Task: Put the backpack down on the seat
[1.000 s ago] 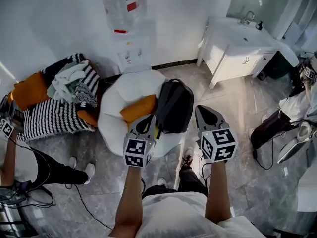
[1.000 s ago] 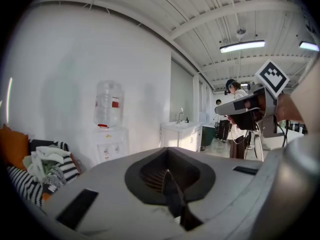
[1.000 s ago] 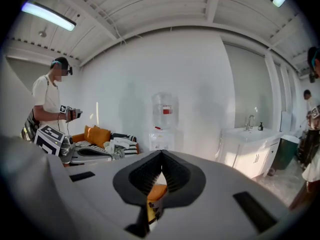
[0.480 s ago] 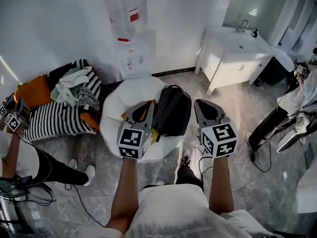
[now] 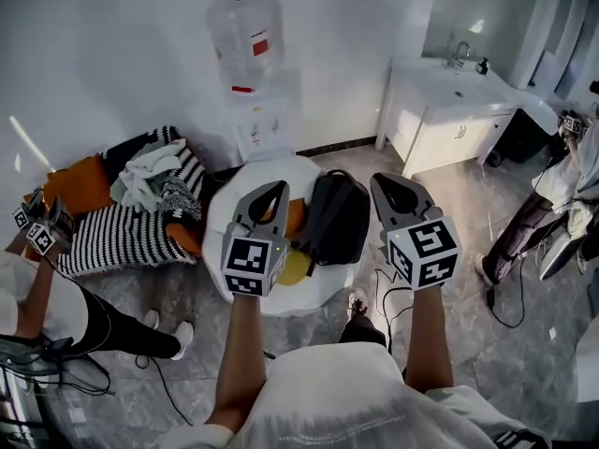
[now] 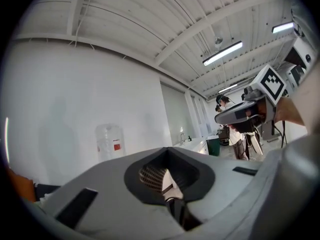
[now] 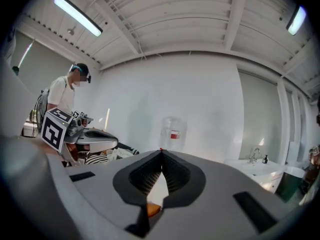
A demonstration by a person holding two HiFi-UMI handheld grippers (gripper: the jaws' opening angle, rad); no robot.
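A black backpack (image 5: 335,221) lies on the round white seat (image 5: 267,169), beside an orange cushion (image 5: 296,215) and a yellow thing (image 5: 295,267). Both grippers are held up level in front of me, well above the seat and apart from the backpack. My left gripper (image 5: 273,190) is shut with nothing in it; in its own view the jaw tips (image 6: 167,149) meet. The right gripper (image 5: 387,183) is to the right of the backpack, also shut and empty, its tips (image 7: 161,151) closed together. From each gripper view the seat and backpack are hidden behind the jaws.
A water dispenser (image 5: 257,64) stands at the wall behind the seat. To the left is a striped couch (image 5: 122,237) piled with clothes. A white sink cabinet (image 5: 449,110) is at the back right. A person (image 5: 37,288) stands left, another (image 5: 552,213) right; cables (image 5: 164,391) lie on the floor.
Both grippers have risen away from the seat, still shut and empty. The backpack stays lying on the seat, which now looks smaller and farther below.
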